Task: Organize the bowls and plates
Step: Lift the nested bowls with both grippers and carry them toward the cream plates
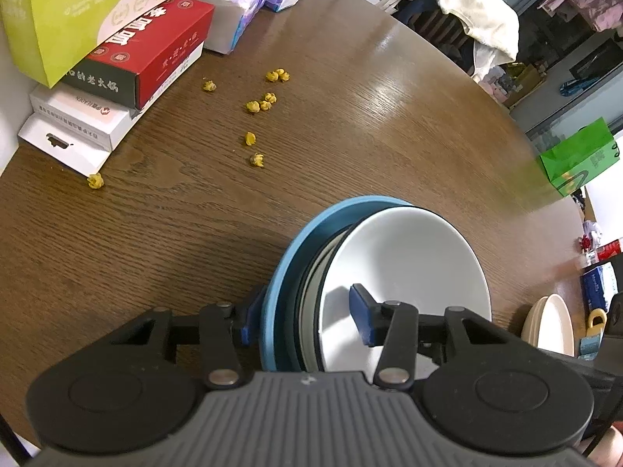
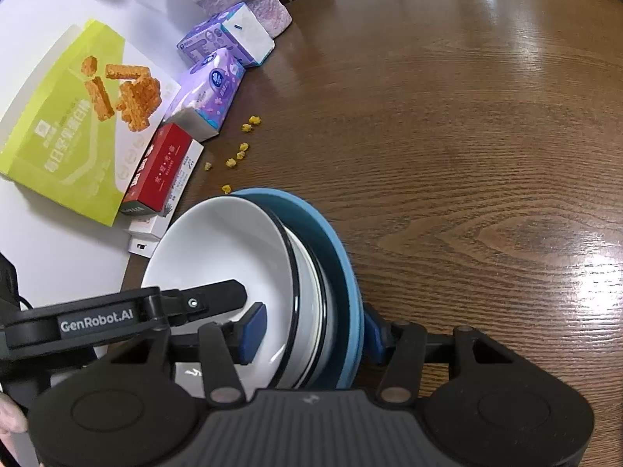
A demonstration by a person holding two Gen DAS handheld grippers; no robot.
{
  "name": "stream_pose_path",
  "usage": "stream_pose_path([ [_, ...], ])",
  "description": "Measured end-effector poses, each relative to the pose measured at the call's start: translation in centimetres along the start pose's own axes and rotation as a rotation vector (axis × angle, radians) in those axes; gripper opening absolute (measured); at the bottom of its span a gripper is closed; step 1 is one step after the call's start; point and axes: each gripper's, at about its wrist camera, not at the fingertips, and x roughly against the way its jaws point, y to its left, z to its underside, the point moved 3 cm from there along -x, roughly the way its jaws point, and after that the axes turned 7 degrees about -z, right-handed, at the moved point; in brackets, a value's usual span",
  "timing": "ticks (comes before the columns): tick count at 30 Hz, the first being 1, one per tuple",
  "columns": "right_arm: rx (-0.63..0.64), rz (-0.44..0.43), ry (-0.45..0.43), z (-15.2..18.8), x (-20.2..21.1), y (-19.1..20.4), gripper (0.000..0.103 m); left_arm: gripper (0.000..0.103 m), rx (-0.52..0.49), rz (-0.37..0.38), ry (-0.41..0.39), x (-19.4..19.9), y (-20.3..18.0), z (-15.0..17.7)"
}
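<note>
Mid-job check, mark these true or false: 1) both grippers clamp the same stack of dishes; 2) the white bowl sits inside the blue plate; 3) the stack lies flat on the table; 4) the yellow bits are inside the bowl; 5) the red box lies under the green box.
1) True: the left gripper and right gripper each straddle the stack's rim.
2) True: the white bowl nests in the blue plate, with other dishes between.
3) False: it is held on edge.
4) False: the yellow bits lie scattered on the table.
5) True: the red box lies under the green box.
</note>
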Motion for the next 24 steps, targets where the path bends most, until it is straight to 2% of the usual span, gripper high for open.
stream_pose_path([
  [24, -0.024, -0.011, -0.061, 0.6, 1.2, -0.5, 0.042, 0.047, -0.024, -0.032, -0.018, 0.4, -0.9, 0.5],
])
